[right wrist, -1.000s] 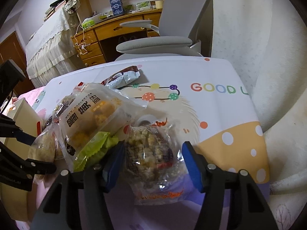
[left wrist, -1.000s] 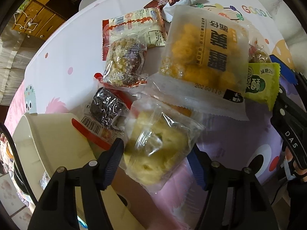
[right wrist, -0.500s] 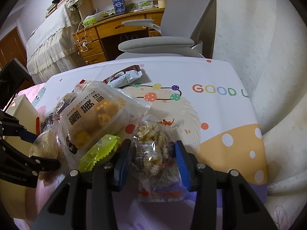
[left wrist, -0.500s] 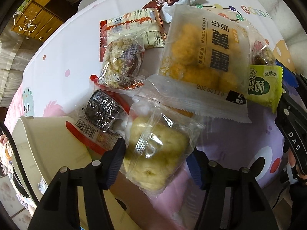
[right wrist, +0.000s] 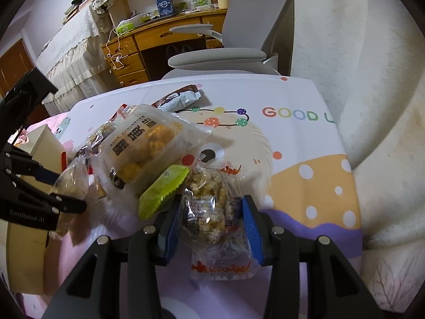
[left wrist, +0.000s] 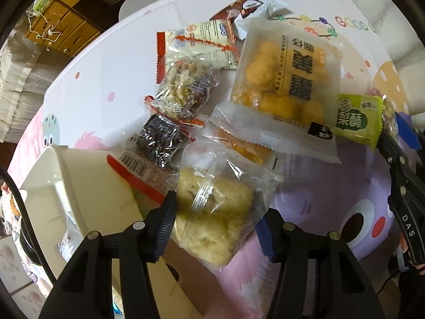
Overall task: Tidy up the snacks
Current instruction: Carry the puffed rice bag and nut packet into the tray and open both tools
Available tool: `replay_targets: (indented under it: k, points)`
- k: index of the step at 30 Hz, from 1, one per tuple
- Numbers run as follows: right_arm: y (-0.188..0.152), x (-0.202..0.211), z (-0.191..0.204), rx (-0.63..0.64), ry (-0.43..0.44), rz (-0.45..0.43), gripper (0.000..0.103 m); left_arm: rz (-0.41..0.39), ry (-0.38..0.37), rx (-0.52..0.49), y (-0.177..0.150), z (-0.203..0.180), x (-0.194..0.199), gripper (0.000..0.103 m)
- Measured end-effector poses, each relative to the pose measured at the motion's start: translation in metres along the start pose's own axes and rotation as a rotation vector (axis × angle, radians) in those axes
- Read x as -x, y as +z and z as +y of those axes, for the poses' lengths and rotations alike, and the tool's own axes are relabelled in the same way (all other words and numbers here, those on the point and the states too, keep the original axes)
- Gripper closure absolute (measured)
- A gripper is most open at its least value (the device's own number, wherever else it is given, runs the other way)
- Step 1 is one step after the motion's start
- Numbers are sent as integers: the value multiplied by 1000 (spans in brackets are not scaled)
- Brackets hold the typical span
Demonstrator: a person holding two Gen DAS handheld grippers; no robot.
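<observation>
Left wrist: left tool [left wrist: 216, 223] pinching pale cake packet [left wrist: 212, 210]; right tool [right wrist: 209, 222] pinching popcorn packet [right wrist: 209, 207].

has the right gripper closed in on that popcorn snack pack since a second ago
Yes. The right gripper has narrowed: its blue pads now press the clear popcorn pack, where earlier they stood apart from it. The green packet beside it stays put.
</observation>
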State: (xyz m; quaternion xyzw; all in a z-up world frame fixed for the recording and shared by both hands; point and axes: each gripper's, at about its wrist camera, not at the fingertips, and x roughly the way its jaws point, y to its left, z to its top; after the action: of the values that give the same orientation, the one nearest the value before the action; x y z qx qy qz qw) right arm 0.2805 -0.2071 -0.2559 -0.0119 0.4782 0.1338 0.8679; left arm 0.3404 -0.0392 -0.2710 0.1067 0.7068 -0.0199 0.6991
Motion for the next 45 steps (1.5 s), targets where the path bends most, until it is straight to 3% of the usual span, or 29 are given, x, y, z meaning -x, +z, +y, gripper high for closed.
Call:
replay_targets:
  k: [19, 31, 45]
  points:
    - [-25, 67, 30, -13, 15, -2, 59, -88, -72, 20, -59, 16, 85, 49]
    - [-37, 113, 86, 25, 27, -32, 59, -181, -116, 22, -119, 45, 140, 49]
    - [-46, 169, 168, 73, 56, -108, 59, -305, -139, 61, -193, 110, 194, 49]
